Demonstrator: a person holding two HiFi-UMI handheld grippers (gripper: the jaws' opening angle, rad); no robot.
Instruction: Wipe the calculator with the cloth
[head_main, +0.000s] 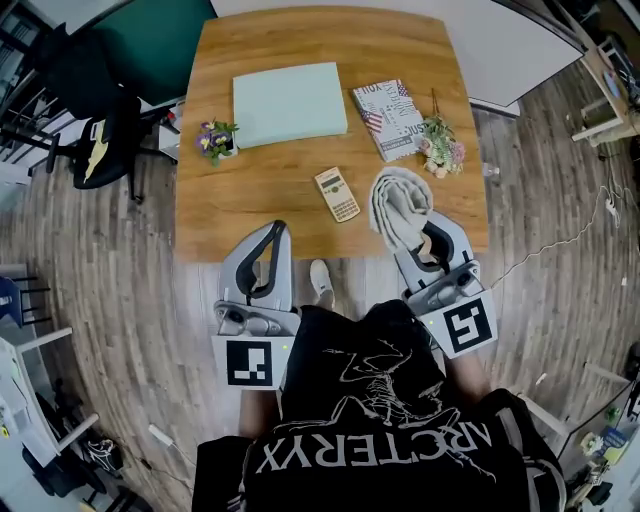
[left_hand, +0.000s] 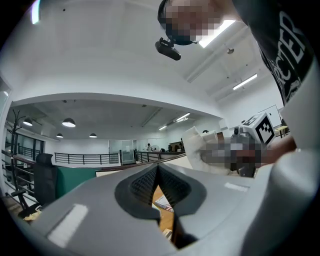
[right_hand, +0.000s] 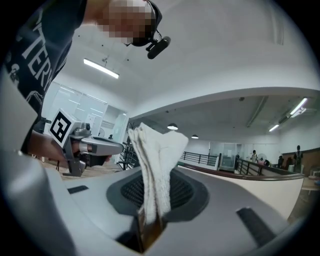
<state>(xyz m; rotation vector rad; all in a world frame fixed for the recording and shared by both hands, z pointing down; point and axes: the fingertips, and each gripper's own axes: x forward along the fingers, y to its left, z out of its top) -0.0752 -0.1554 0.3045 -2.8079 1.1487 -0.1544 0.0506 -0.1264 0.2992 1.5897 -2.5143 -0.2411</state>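
Observation:
A beige calculator lies flat near the front middle of the wooden table. Just right of it a folded white cloth stands up from my right gripper, which is shut on its lower end. In the right gripper view the cloth rises from between the jaws of the right gripper. My left gripper hovers at the table's front edge, left of and nearer than the calculator. The left gripper has its jaws closed together, holding nothing. Both grippers point upward.
A pale green pad lies at the table's back, a printed booklet to its right. A small flower pot stands at the left edge, dried flowers at the right. A black chair stands left of the table.

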